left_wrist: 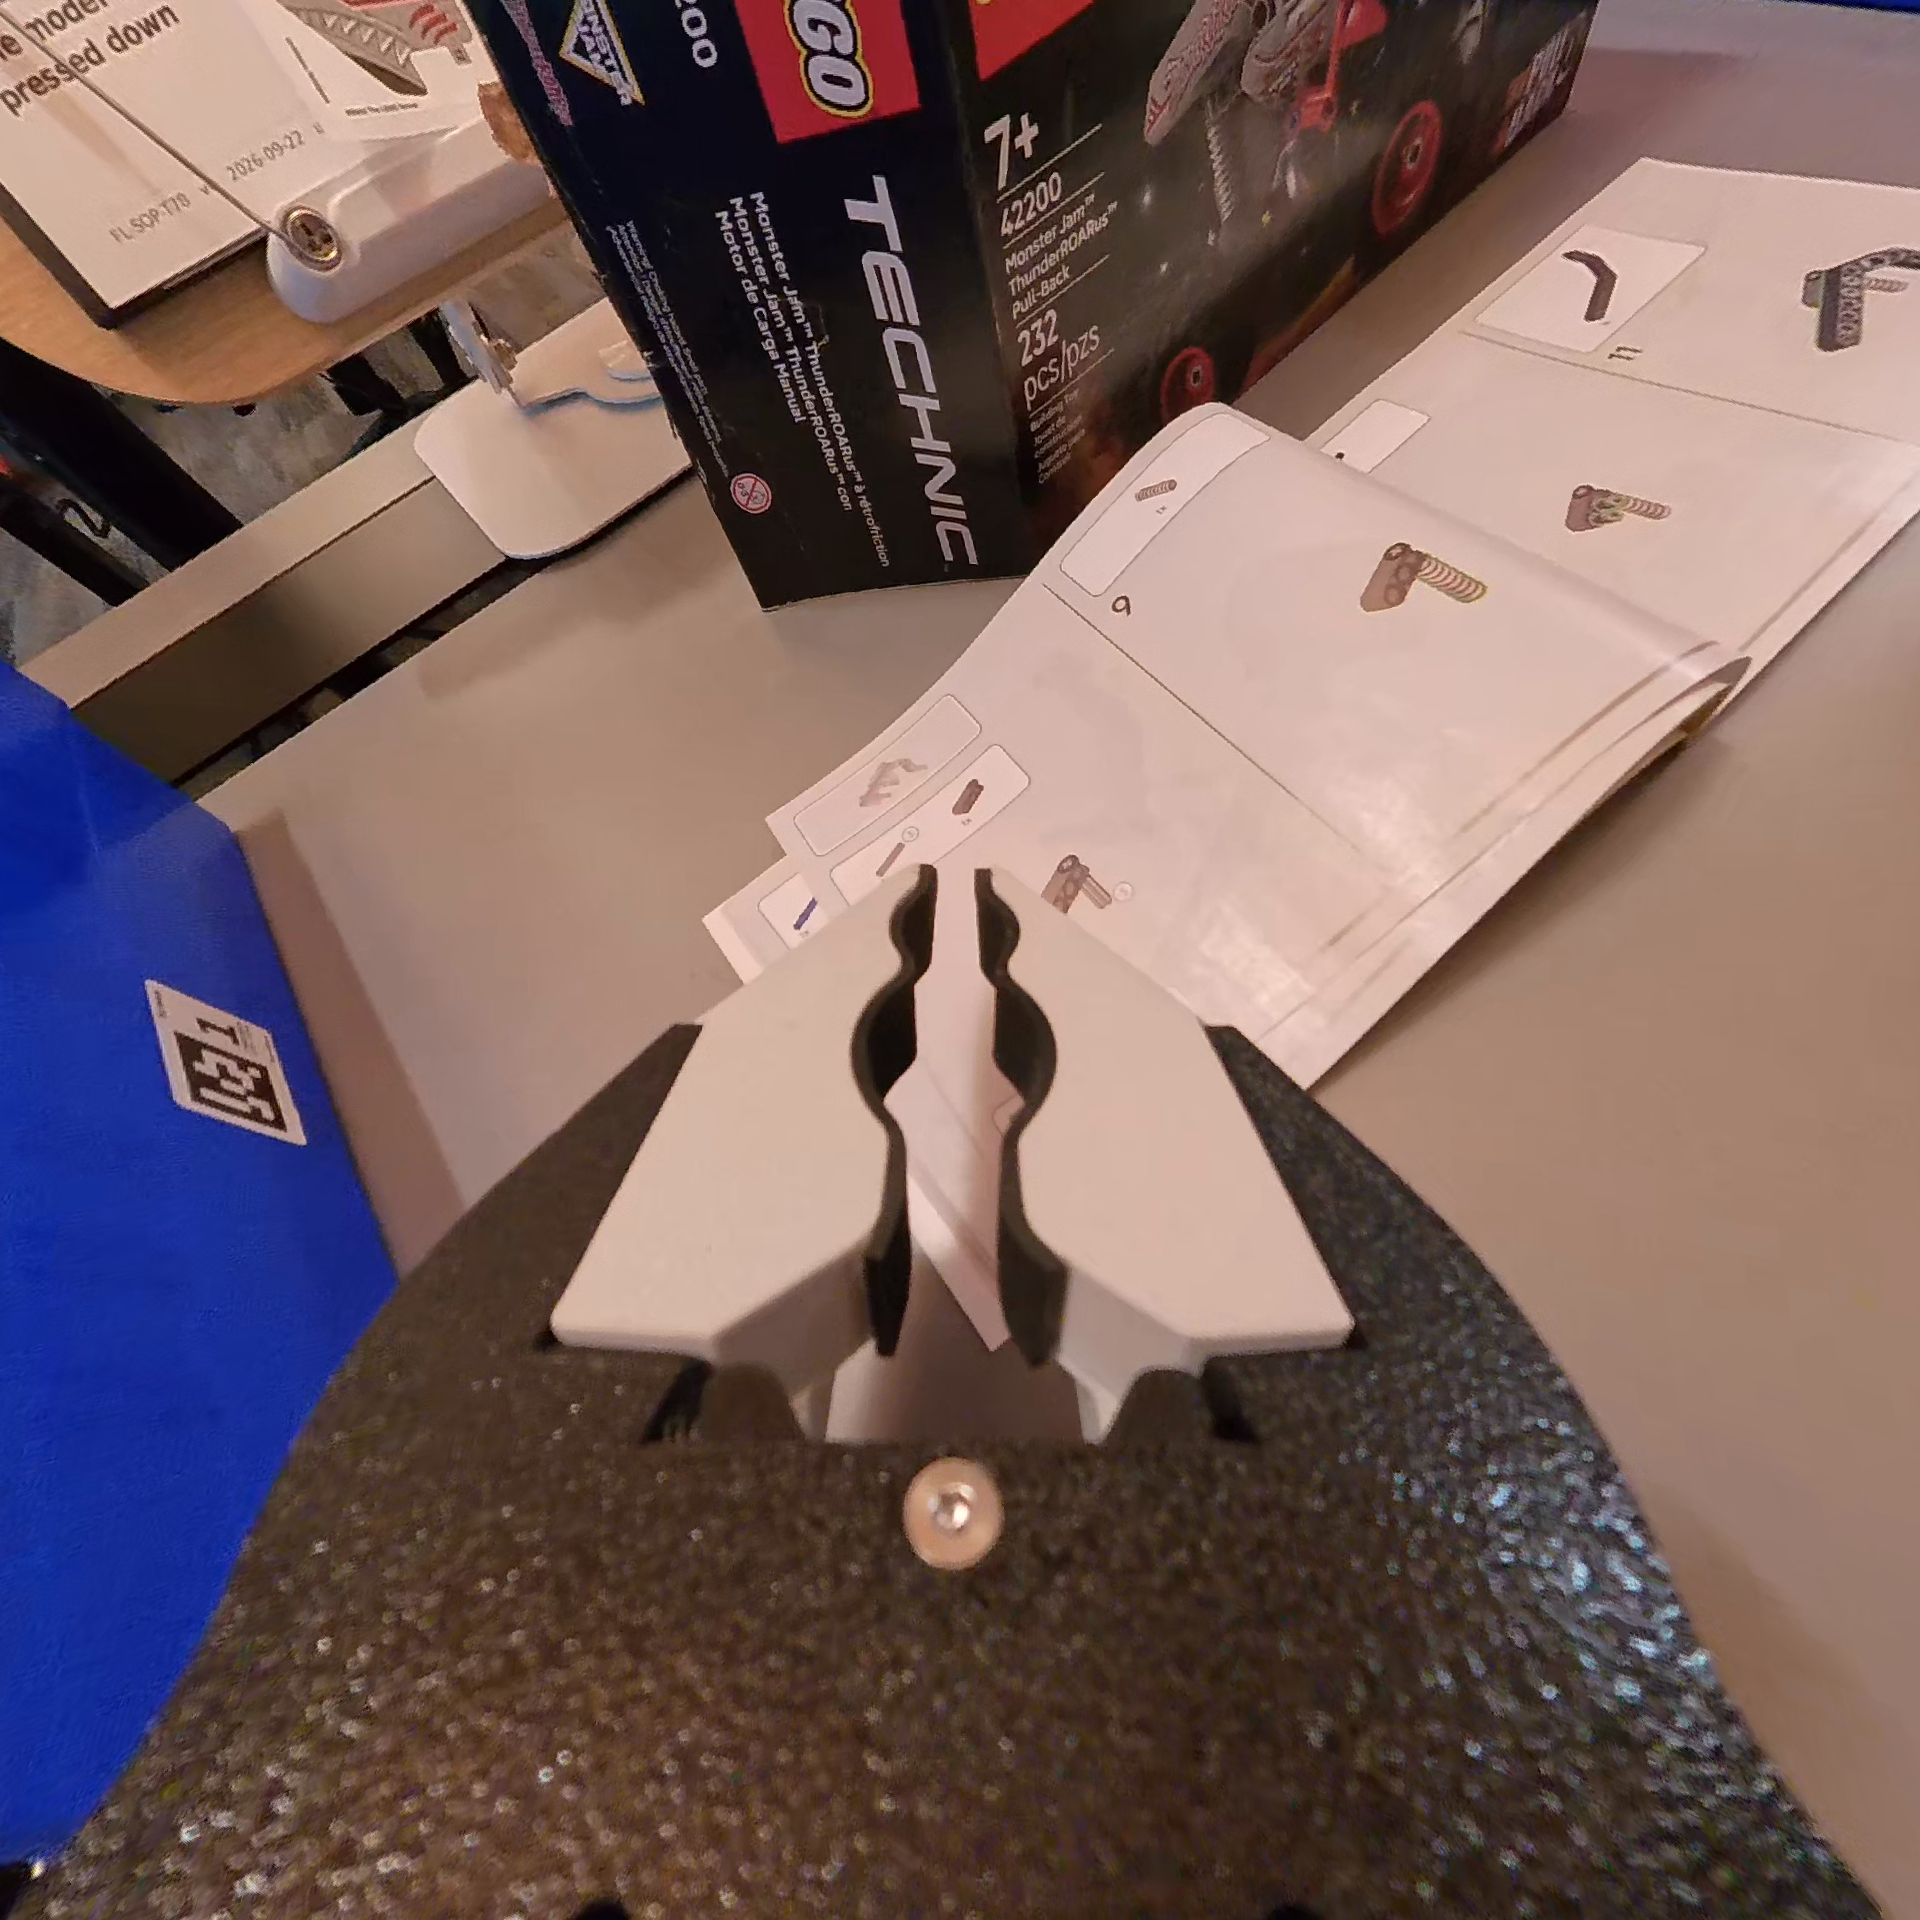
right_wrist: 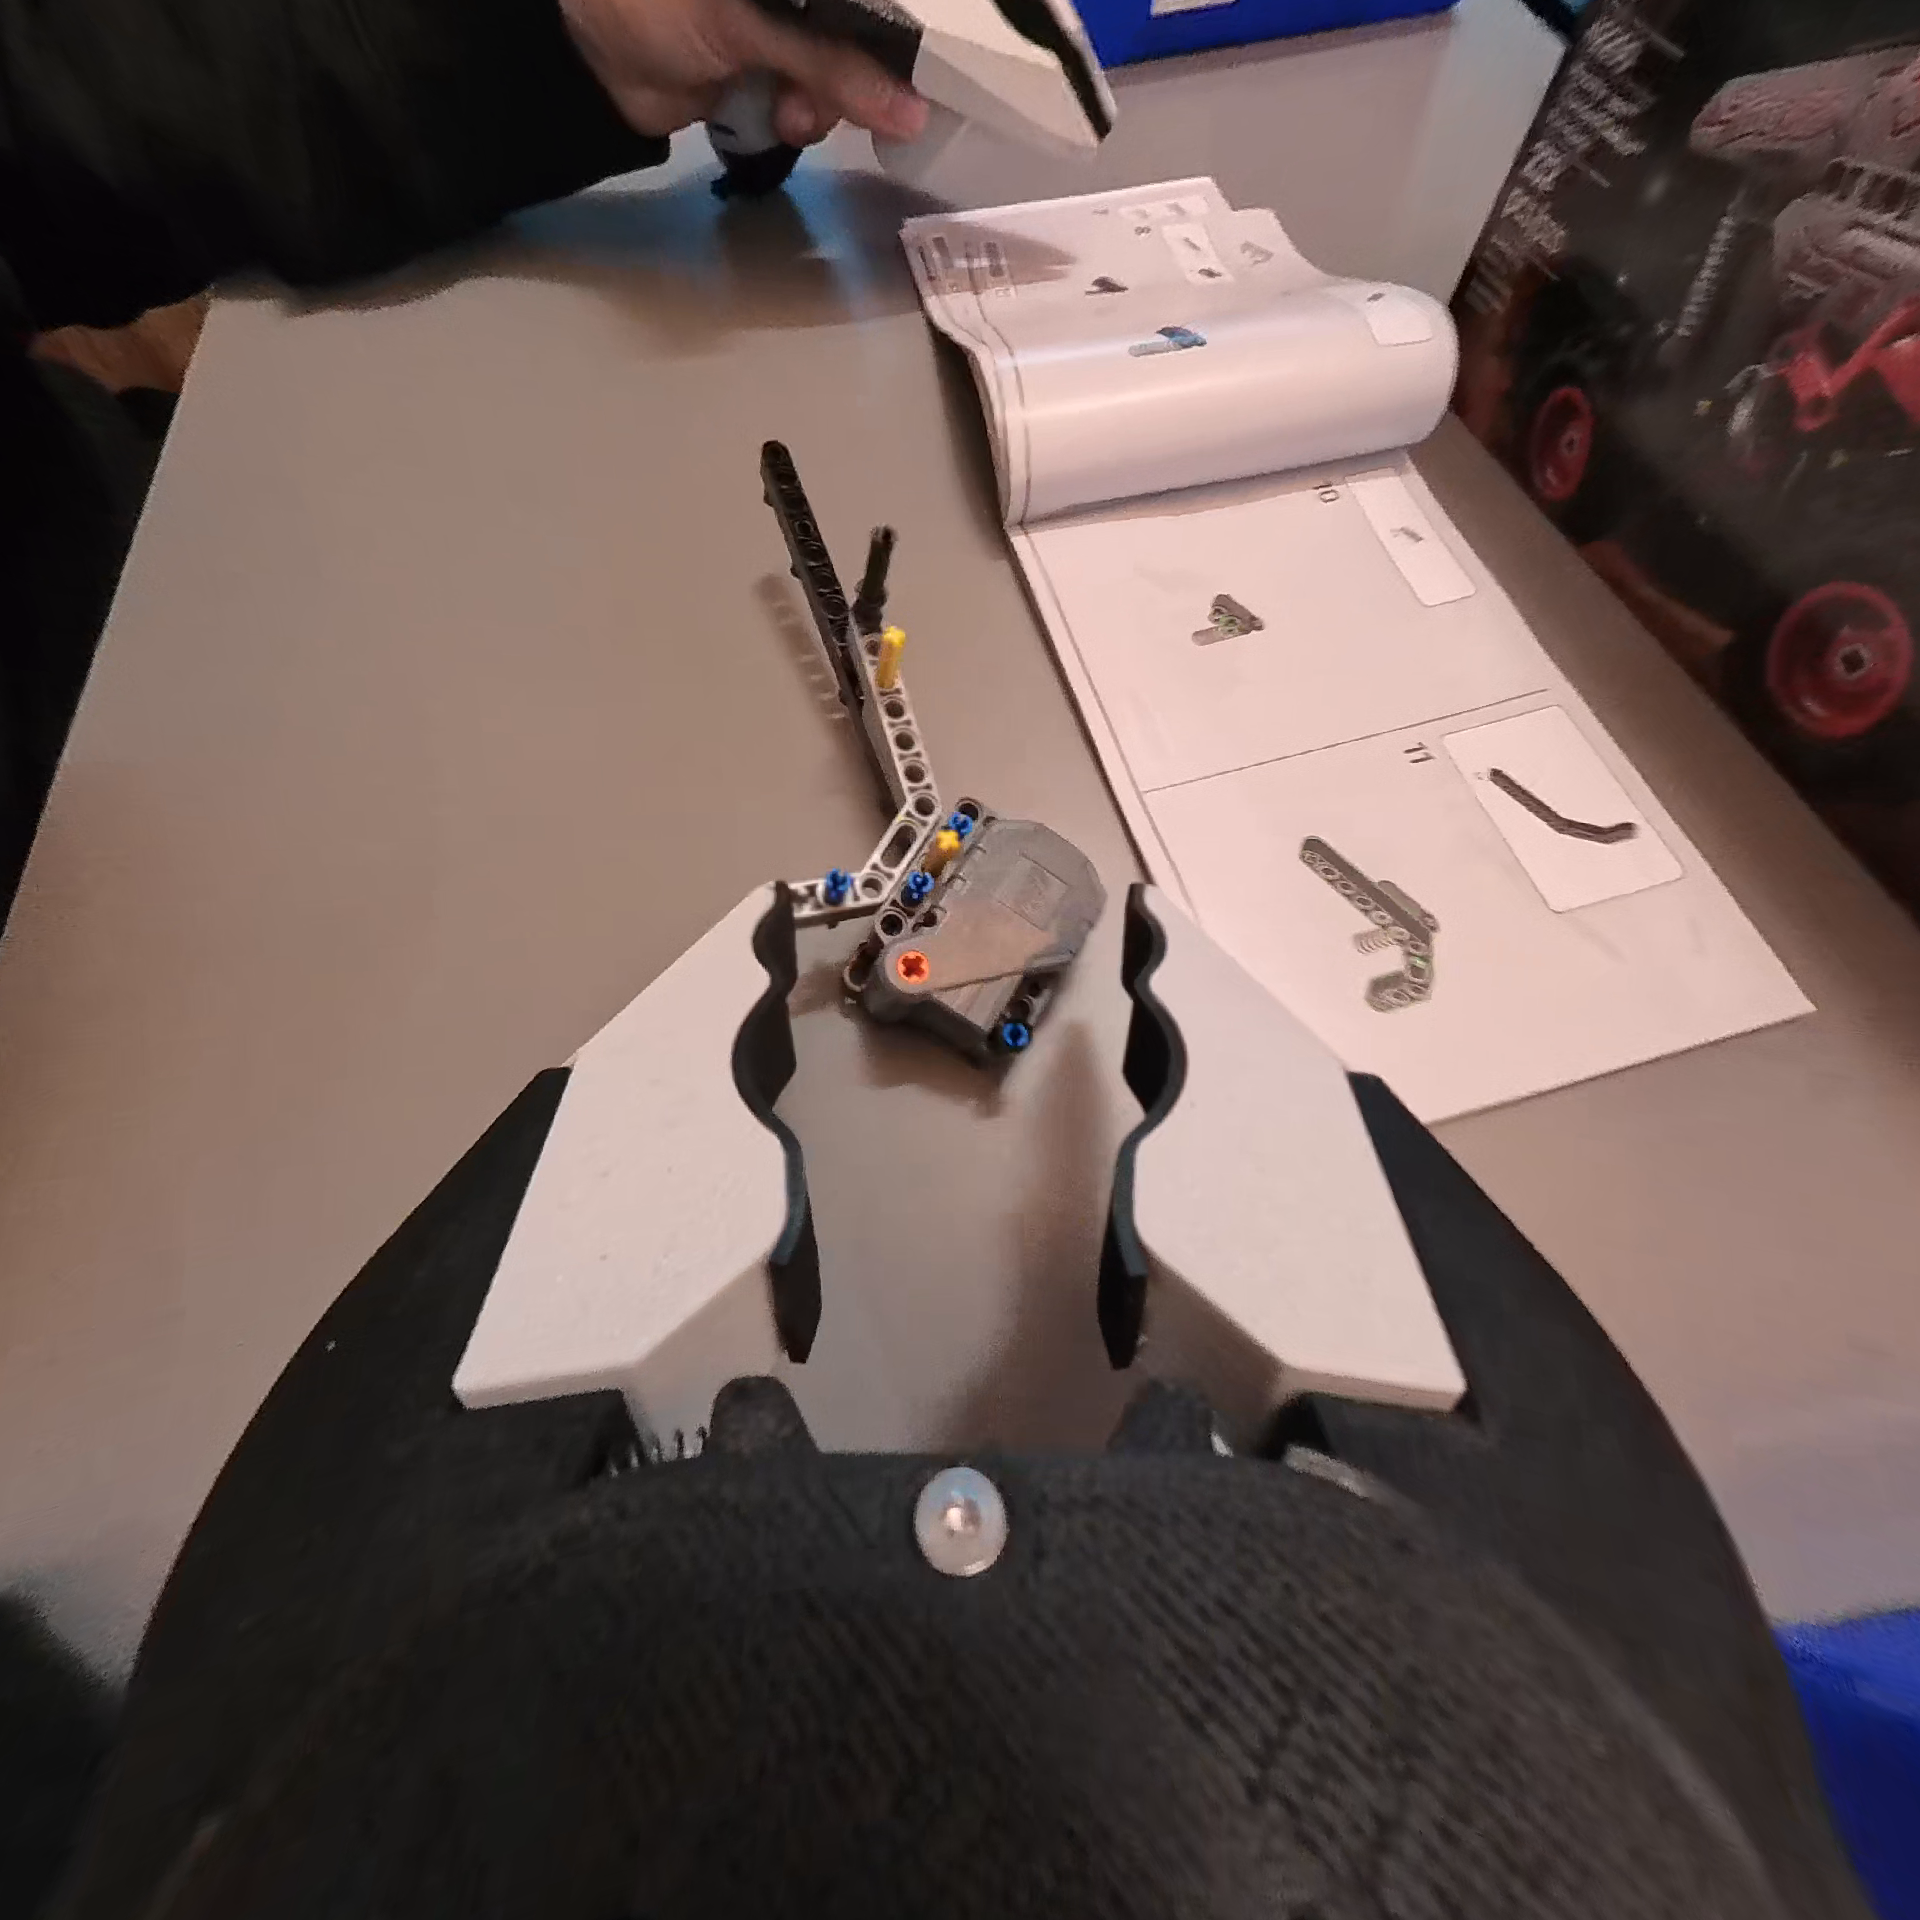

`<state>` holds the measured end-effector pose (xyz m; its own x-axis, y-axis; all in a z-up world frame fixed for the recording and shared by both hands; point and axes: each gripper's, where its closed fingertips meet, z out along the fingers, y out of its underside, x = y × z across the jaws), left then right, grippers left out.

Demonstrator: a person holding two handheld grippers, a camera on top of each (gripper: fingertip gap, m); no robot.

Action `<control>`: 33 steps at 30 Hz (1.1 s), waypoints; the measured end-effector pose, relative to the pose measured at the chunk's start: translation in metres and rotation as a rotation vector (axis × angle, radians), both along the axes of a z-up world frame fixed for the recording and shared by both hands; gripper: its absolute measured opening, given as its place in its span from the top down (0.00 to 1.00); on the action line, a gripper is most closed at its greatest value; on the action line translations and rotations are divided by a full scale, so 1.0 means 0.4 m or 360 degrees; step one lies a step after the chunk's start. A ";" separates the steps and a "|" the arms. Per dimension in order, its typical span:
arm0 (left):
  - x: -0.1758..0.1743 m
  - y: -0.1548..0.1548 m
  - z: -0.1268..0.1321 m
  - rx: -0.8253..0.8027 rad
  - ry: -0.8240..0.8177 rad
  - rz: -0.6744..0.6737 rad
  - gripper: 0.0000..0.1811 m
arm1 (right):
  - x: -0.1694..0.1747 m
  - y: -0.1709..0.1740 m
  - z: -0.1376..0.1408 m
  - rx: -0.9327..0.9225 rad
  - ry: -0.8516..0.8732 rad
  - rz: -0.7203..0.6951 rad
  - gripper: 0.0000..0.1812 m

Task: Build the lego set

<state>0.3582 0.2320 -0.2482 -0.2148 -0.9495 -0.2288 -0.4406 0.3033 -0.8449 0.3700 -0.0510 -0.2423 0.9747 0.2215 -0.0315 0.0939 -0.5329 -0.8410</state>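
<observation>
A partly built assembly lies on the grey table (right_wrist: 416,727): a grey pull-back motor block (right_wrist: 997,935) with an orange axle hole, a bent light grey beam (right_wrist: 904,748) with blue and yellow pins, and a long black beam (right_wrist: 810,551). My right gripper (right_wrist: 956,904) is open, its tips on either side of the motor block's near end, just above the table. My left gripper (left_wrist: 956,883) is shut with only a thin slit, empty, over the near corner of the open instruction booklet (left_wrist: 1351,675). It also shows in the right wrist view (right_wrist: 1081,104), raised, held by a hand (right_wrist: 727,62).
The black set box (left_wrist: 935,260) stands behind the booklet (right_wrist: 1299,675) and shows at the right (right_wrist: 1745,416). A blue bin (left_wrist: 125,1143) with a sticker stands at the left. A white stand base (left_wrist: 540,457) and a wooden table (left_wrist: 208,343) lie beyond the edge. The left gripper's tips are roughly 30 centimetres from the right gripper's. The right gripper is farther from the white stand base (left_wrist: 540,457), some 45 centimetres, than the left, some 30 centimetres.
</observation>
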 end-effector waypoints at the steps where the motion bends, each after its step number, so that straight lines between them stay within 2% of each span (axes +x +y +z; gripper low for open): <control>1: 0.000 0.001 0.001 -0.0003 -0.0002 0.0002 0.97 | 0.008 -0.006 0.006 0.0015 0.0004 -0.0032 0.66; 5: 0.001 0.003 0.000 -0.0004 -0.0002 0.0007 0.97 | 0.000 -0.031 -0.015 -0.0082 0.0180 -0.0060 0.63; 12: 0.000 0.009 0.010 0.0005 -0.0036 0.0026 0.98 | 0.003 -0.020 -0.071 -0.0202 0.0163 -0.0041 0.61; 21: -0.012 0.014 0.024 0.0053 -0.0005 0.0030 0.98 | 0.010 -0.014 -0.087 -0.0225 0.0048 -0.0027 0.61; 26: -0.021 0.013 -0.030 0.0090 0.0169 -0.0012 0.96 | 0.014 -0.013 -0.089 -0.0223 0.0015 -0.0031 0.63; 29: -0.034 0.012 -0.078 0.0064 0.0322 -0.0049 1.00 | 0.016 -0.012 -0.091 -0.0223 -0.0003 -0.0038 0.64; 33: -0.049 0.013 -0.087 -0.0041 0.0408 -0.0048 1.00 | 0.018 -0.012 -0.092 -0.0224 -0.0012 -0.0045 0.64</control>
<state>0.3385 0.2373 -0.2828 -0.2912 -0.9465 -0.1392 -0.6322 0.2996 -0.7145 0.3771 -0.0557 -0.2789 0.9808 0.1875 -0.0531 0.0829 -0.6480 -0.7571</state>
